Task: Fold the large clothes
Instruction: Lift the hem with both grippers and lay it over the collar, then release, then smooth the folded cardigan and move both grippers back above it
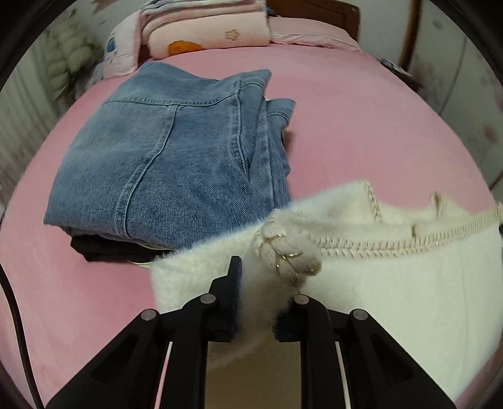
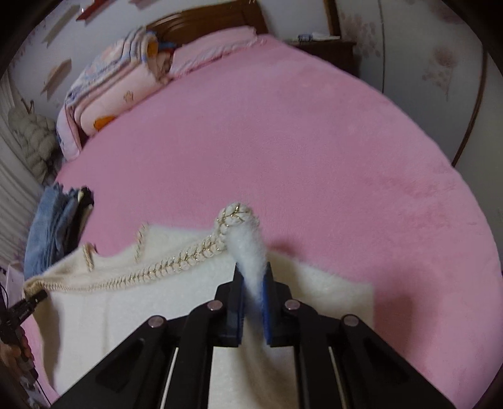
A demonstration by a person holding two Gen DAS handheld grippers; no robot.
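On the far left of the pink bed (image 1: 361, 132) lies a folded pile: blue jeans (image 1: 163, 163) on top of a dark garment (image 1: 103, 248), already squared up and well apart from the work in hand. Behind it, at the headboard, sits a stack of pink quilts (image 1: 204, 28).

Moving right, the left gripper (image 1: 257, 302) has its jaws closed on a pinch of the white fluffy sweater (image 1: 393, 299), at the corner where the braided cream-and-gold trim (image 1: 361, 243) bunches into a knot. The trim runs rightward from that grip as a slack, slightly sagging line.

At the other end of that line, the right gripper (image 2: 253, 283) has its jaws clamped on the opposite corner of the sweater (image 2: 132, 314), a tuft of white pile and a loop of braided trim (image 2: 157, 270) standing up between them. The body of the garment hangs and drapes toward the camera below both grippers, its lower part resting on the bed.

The relation that matters is this: the held edge is the sweater's long axis here, stretched left to right between the two grippers, and each grips one end, so neither is nearer. Open pink bed lies ahead of both. A fold likely calls for carrying the edge forward evenly, keeping it level and taut.
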